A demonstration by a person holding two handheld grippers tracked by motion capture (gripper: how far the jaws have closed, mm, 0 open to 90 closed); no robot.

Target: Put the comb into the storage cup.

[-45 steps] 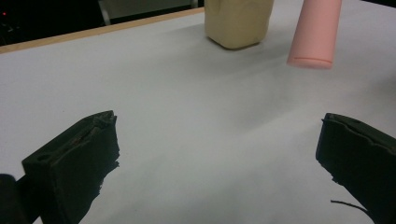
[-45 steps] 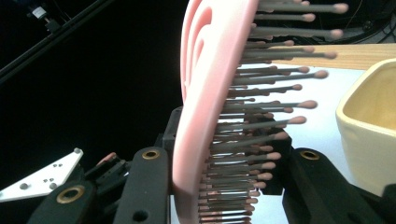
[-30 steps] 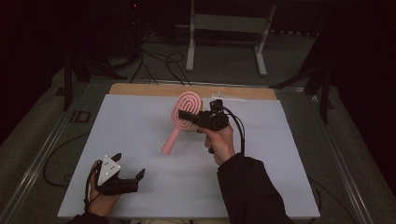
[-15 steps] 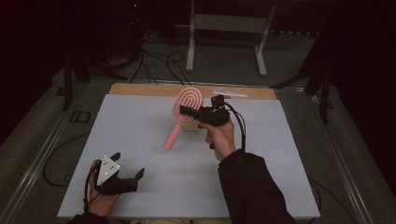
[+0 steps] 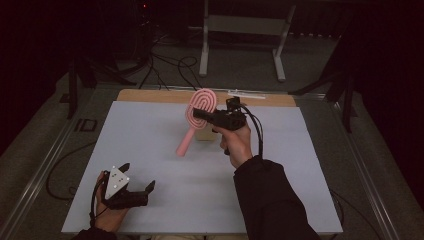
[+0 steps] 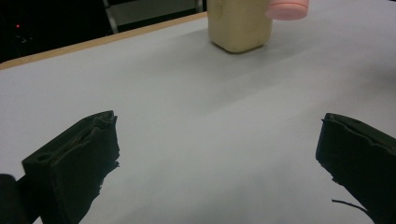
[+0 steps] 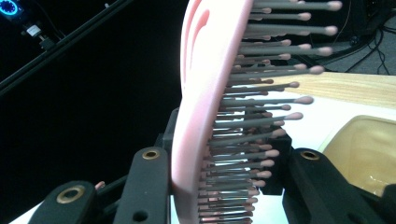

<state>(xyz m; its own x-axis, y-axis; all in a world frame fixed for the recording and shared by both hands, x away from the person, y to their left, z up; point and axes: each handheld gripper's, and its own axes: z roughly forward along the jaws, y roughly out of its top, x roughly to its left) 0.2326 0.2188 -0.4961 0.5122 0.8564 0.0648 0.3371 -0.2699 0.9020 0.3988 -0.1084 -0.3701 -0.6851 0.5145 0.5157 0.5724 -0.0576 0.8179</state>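
Little has shifted since a second ago: right tool (image 5: 196, 114) stays clamped on the pink hairbrush (image 5: 200, 107), head raised, handle slanting down just above the tan container (image 6: 239, 23). Left tool (image 5: 136, 186) rests apart, jaws wide, near us on the tabletop (image 5: 150, 145). We judge the brush is poised to go in.

Dim room; far surroundings nearly black. The pale grey matte table sheet (image 5: 150, 150) is evenly lit from above, shadows soft, no glare. High view grainy. In the right gripper view the pink plastic bristled hairbrush (image 7: 205, 93) is close and soft-focused.
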